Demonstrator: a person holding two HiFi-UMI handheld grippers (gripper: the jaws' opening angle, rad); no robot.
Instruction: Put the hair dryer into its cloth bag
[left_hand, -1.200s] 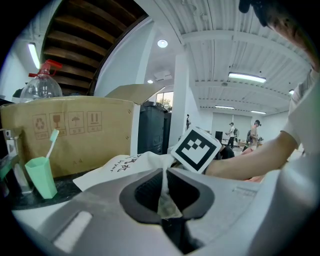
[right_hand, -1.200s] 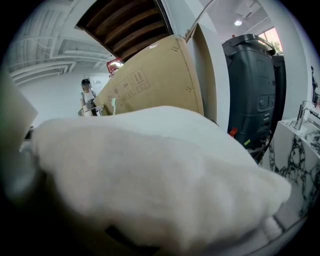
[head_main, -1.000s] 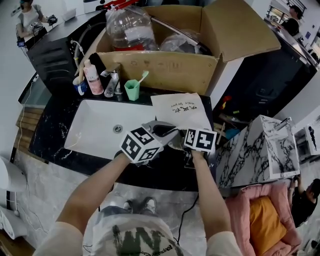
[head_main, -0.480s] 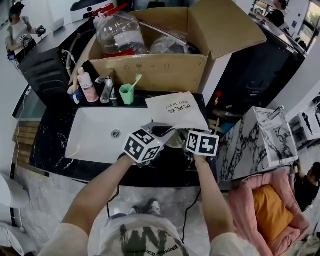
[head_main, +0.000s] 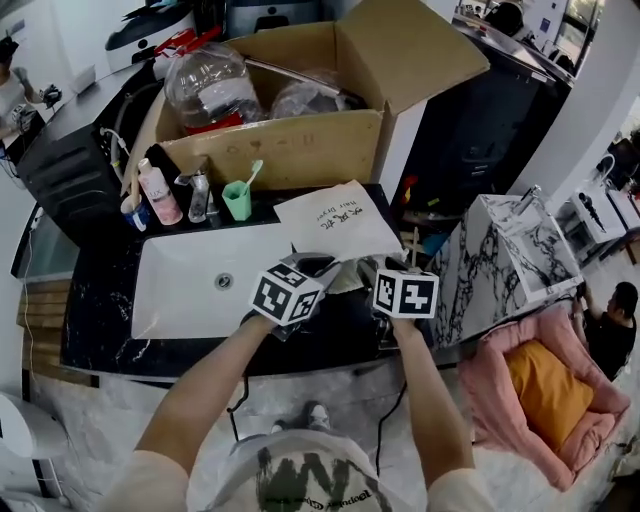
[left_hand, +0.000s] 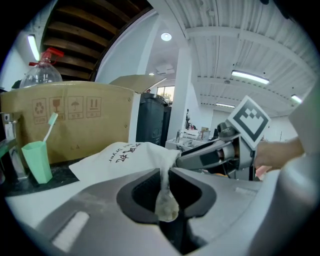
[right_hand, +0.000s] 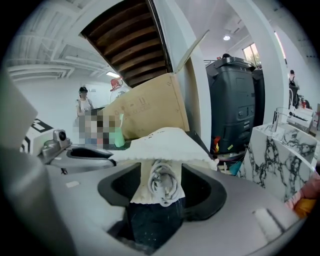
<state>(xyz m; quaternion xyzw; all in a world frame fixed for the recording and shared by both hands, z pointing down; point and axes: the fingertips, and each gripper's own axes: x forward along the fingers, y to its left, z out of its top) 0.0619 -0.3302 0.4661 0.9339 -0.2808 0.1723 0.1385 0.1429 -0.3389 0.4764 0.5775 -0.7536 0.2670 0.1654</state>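
The white cloth bag (head_main: 335, 220) with dark lettering lies on the black counter, its near end raised between both grippers. My left gripper (head_main: 325, 266) pinches a thin strand of the bag (left_hand: 125, 157); its jaws (left_hand: 164, 172) are narrow and opening, the cloth still pressed between them. My right gripper (head_main: 376, 270) holds the bag's edge (right_hand: 165, 142) with a coiled white cord on it; its wide jaws (right_hand: 161, 172) are closing on that fold. In the left gripper view the right gripper (left_hand: 220, 152) is close by. I cannot make out the hair dryer; a black cable (head_main: 390, 420) hangs off the counter front.
A white sink (head_main: 180, 290) is left of the grippers. Behind it stand a green cup with toothbrush (head_main: 237, 200), a faucet (head_main: 198, 195), a pink bottle (head_main: 160, 195) and an open cardboard box (head_main: 290, 150). A marble-patterned stand (head_main: 510, 260) and pink cushion (head_main: 540, 400) are on the right.
The right gripper has risen a little with the bag's edge. The left gripper has stayed where it was, and the head view has swung so the whole scene shifts left.
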